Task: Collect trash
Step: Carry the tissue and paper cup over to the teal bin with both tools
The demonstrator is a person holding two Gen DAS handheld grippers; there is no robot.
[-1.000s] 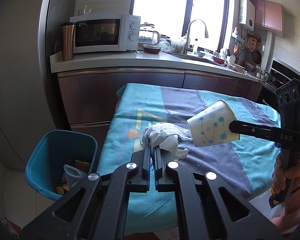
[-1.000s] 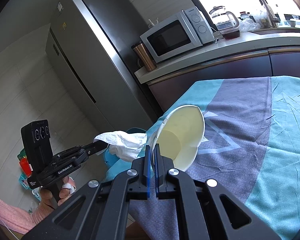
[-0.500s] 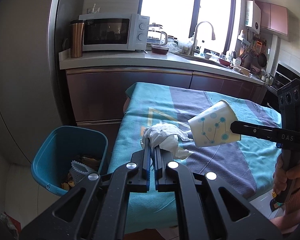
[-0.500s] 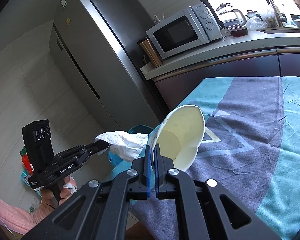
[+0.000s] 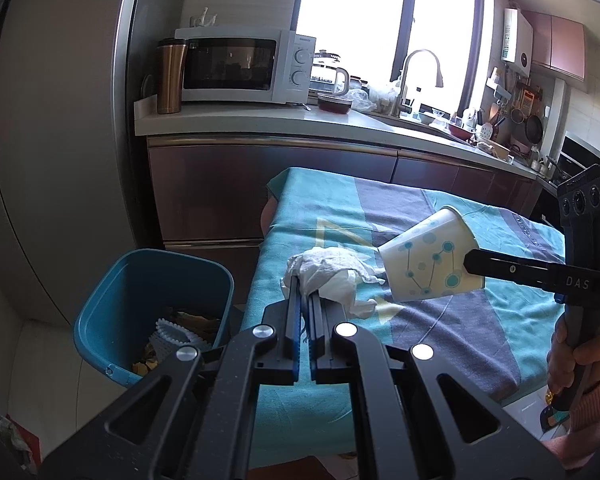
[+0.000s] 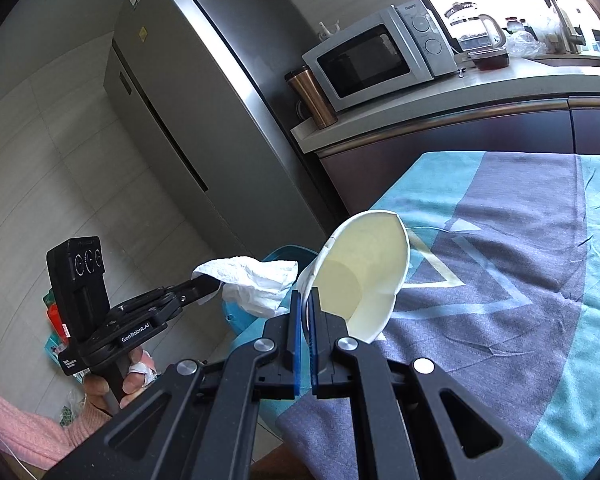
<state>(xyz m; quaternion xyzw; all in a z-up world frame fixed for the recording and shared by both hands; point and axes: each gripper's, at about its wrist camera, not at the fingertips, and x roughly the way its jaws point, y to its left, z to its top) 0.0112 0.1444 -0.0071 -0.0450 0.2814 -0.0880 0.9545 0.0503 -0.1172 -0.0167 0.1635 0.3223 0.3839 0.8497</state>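
Observation:
My left gripper [image 5: 305,292] is shut on a crumpled white tissue [image 5: 332,274], held in the air over the table's left edge; the same tissue [image 6: 256,284] shows in the right wrist view at the left gripper's [image 6: 208,286] tips. My right gripper [image 6: 305,300] is shut on the rim of a white paper cup [image 6: 364,276], tilted with its mouth towards the camera. In the left wrist view the cup [image 5: 428,262] has blue dots and hangs from the right gripper [image 5: 470,260]. A blue trash bin [image 5: 152,308] with trash inside stands on the floor, left of the table.
The table wears a teal and grey cloth [image 5: 440,320]. Behind it runs a kitchen counter [image 5: 260,124] with a microwave [image 5: 240,66] and a copper tumbler [image 5: 170,76]. A tall steel fridge [image 6: 188,120] stands beyond the bin. A hand in a pink sleeve [image 5: 588,392] grips the right handle.
Both grippers have shifted left along the table with their loads still held. The bin and the fridge have slid further into the left wrist view.

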